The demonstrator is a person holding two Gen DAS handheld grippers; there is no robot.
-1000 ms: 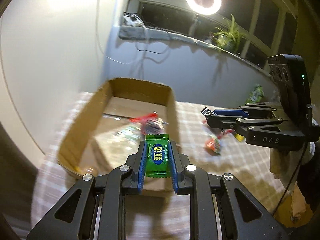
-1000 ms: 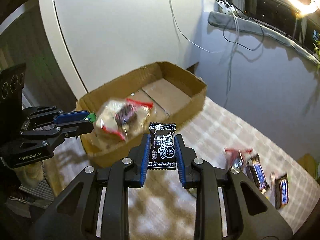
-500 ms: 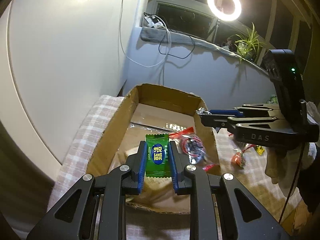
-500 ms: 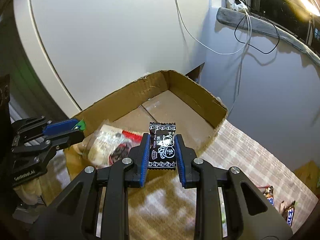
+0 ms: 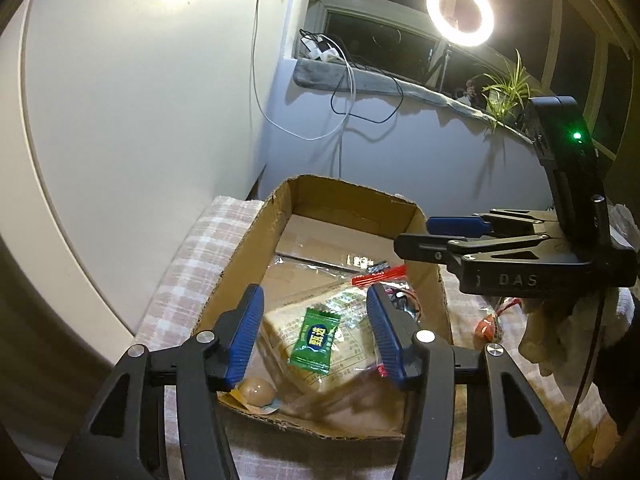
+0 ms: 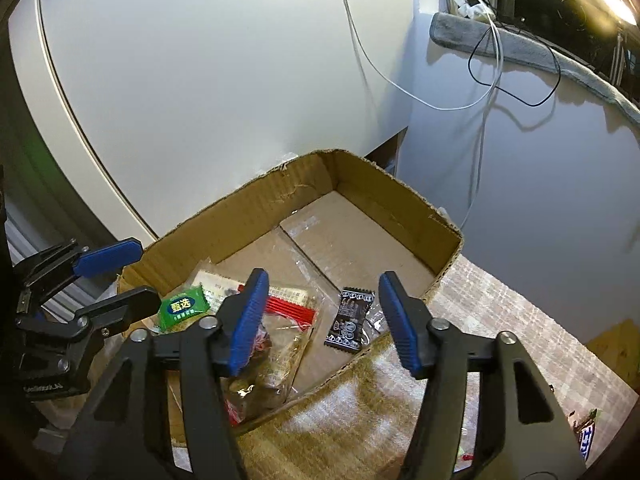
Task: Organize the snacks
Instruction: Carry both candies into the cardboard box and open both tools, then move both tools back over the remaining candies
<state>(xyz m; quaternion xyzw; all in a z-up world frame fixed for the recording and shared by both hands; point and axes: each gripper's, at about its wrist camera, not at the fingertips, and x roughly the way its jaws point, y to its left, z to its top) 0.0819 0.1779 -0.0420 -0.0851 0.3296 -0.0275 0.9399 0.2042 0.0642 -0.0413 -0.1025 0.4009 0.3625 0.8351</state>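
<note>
Green candy and black candy lie in the cardboard box among clear bags.

"DAS" is read in pale letters on the black body of the right gripper, beside the cardboard box. Two yellow Chinese characters, "甄选", are printed on a blue oval on the green candy wrapper inside the box. Print on the black wrapper inside the box is not legible.

Cardboard box on table, two candies inside, wall behind box.
</note>
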